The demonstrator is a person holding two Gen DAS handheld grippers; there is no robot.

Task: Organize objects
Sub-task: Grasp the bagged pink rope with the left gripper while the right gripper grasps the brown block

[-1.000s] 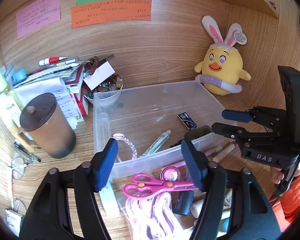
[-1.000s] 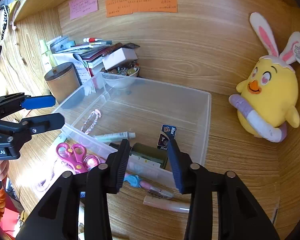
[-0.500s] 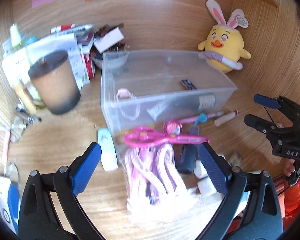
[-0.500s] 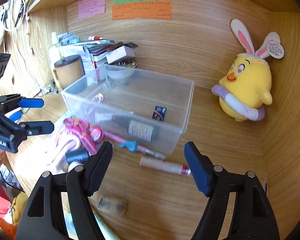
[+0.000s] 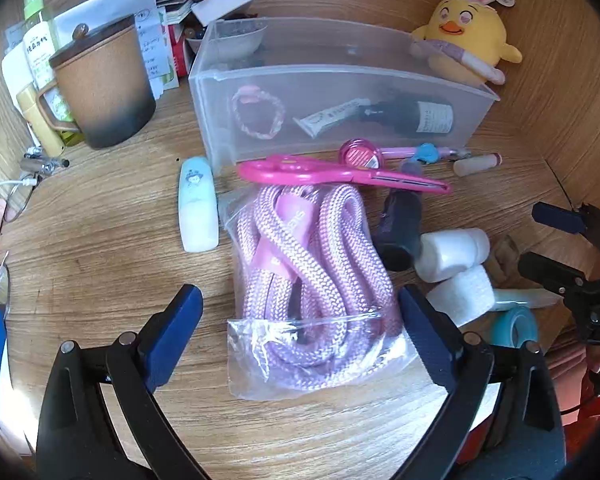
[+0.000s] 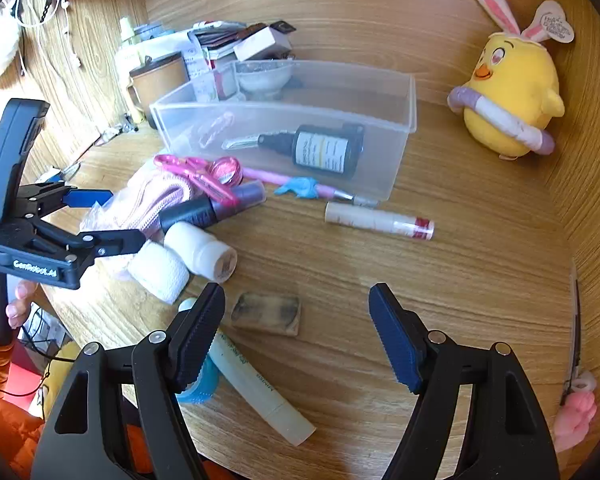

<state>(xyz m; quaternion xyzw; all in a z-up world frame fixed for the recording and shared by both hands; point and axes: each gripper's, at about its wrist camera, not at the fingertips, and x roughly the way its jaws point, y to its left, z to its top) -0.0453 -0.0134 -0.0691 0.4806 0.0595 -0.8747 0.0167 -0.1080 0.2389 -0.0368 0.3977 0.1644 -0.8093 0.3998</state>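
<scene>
A clear plastic bin (image 5: 464,90) (image 6: 404,128) holds a dark bottle (image 6: 320,146), a tube (image 5: 332,116) and a pink bracelet (image 5: 258,114). In front of it lie pink scissors (image 5: 332,172), a bagged pink rope (image 5: 308,264), a white-blue tube (image 5: 198,204), a white bottle (image 6: 202,252), a gauze roll (image 6: 160,272), a pink pen (image 6: 296,186), a lip balm stick (image 6: 380,222) and a worn block (image 6: 266,312). My left gripper (image 5: 300,332) is open around the near end of the rope bag. My right gripper (image 6: 296,334) is open just above the worn block.
A brown lidded mug (image 5: 104,80) and stacked papers stand at the back left. A yellow chick plush (image 6: 508,96) sits at the back right against the wooden wall. A teal tape roll (image 5: 514,326) and a pale tube (image 6: 260,388) lie near the desk's front edge.
Both grippers have pulled back from the bin toward the desk's front and opened wide. The dark bottle now lies in the bin. The left now straddles the rope bag.
</scene>
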